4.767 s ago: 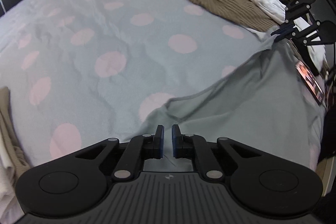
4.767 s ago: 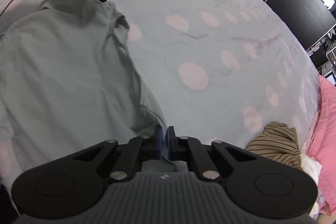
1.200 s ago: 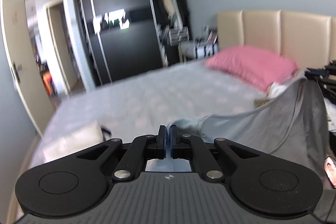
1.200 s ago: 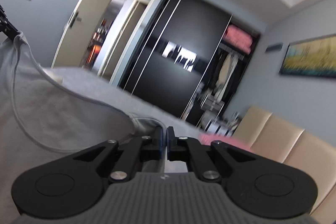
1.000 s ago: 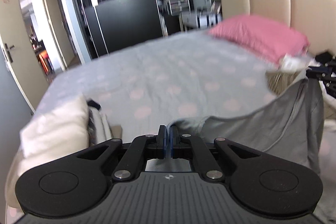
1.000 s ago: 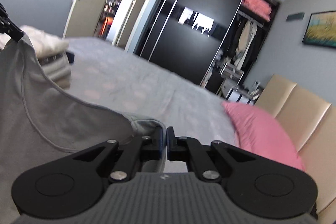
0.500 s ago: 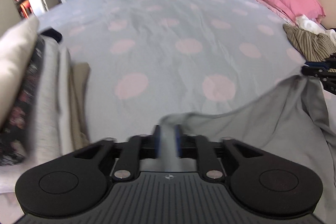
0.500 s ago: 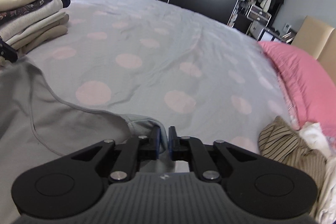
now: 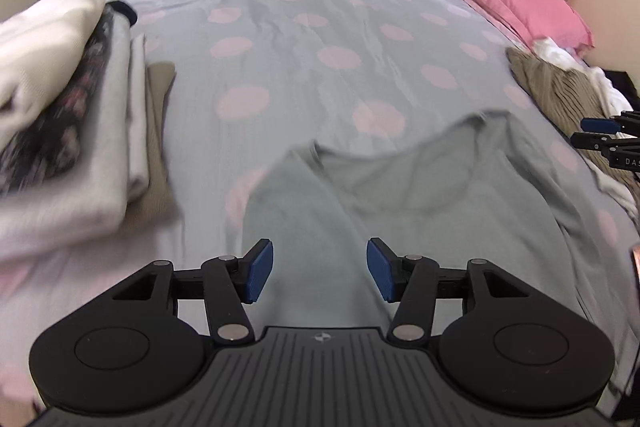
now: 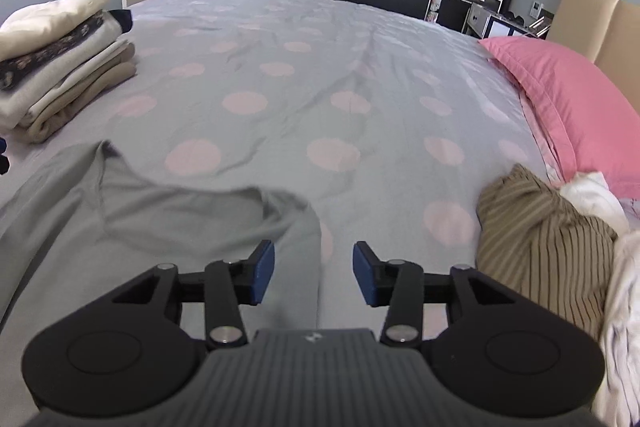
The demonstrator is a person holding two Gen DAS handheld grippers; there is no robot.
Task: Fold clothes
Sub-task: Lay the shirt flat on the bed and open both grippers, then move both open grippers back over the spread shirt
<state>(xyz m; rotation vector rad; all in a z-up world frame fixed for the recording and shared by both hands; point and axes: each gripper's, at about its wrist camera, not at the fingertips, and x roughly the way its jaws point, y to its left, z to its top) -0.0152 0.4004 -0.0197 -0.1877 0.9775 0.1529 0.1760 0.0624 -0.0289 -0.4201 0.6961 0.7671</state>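
A grey T-shirt [image 9: 420, 203] lies spread on the dotted bedspread [image 9: 320, 39], neckline toward the far side. My left gripper [image 9: 316, 273] hangs open just above the shirt's left shoulder, nothing between its blue pads. In the right wrist view the same grey T-shirt [image 10: 160, 227] lies flat, and my right gripper [image 10: 314, 277] stands open over its right shoulder and sleeve. The right gripper's fingers [image 9: 600, 131] show at the right edge of the left wrist view.
A stack of folded clothes [image 10: 52, 63] sits at the left of the bed [image 10: 320, 75]. A brown striped garment [image 10: 536, 227] and white clothes [image 10: 592, 195] are heaped at the right, beside a pink pillow [image 10: 568, 99]. A wardrobe and an open door stand beyond.
Both grippers lowered the shirt from held up in the air down onto the bed, then let go of its shoulders. Both now stand wide open.
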